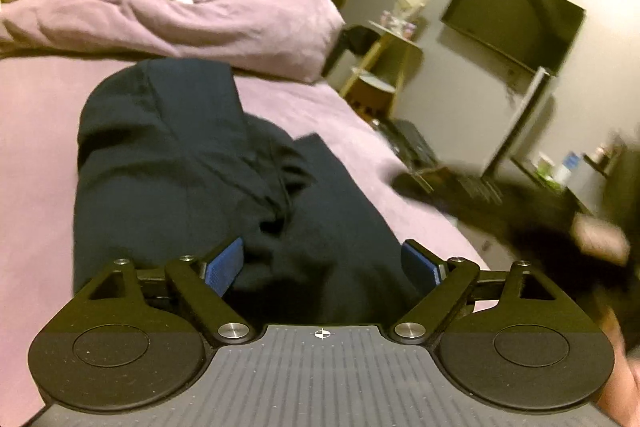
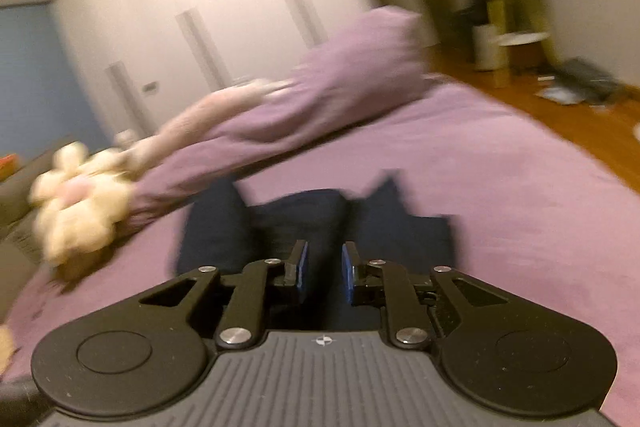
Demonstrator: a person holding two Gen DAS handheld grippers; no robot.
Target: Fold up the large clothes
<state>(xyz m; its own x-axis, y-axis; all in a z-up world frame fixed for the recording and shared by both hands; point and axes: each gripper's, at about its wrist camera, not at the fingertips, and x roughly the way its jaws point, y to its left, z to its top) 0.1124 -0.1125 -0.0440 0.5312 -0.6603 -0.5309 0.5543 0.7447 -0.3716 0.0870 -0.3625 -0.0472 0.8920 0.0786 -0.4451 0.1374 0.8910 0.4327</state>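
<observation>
Two grippers: one per hand, each seen from its own wrist camera over a bed.
Left gripper point(image 1: 324, 265): fingers spread wide, blue pads point(image 1: 224, 267) well apart; dark cloth lies between and below them, but neither pad presses on it.
Right gripper point(image 2: 323, 267): fingers close together with a narrow gap showing between the blue pads point(image 2: 347, 267); dark fabric shows through the gap, and whether any of it is pinched cannot be told from the blurred view.
Garment point(image 1: 192, 163): one large navy piece, bunched and partly folded over on itself, lying on the bed directly ahead of both grippers; a flat corner point(image 1: 316, 147) sticks out toward the bed's right edge in the left view.
Bed sheet point(image 1: 36, 131): lilac, bare on both sides of the garment.
Duvet point(image 1: 224, 23): lilac, heaped along the far side of the bed, beyond the garment and apart from it.
Plush toy point(image 2: 80, 211): cream, blurred, lying at the near end of the duvet in the right view.
Wardrobe doors point(image 2: 208, 7): pale, behind the bed.
Television point(image 1: 516, 15): dark screen on the wall to the right.
Shelf unit point(image 1: 384, 67): small, standing past the bed's far corner.
Floor point(image 2: 560, 111): wood, with scattered items near the wall.
</observation>
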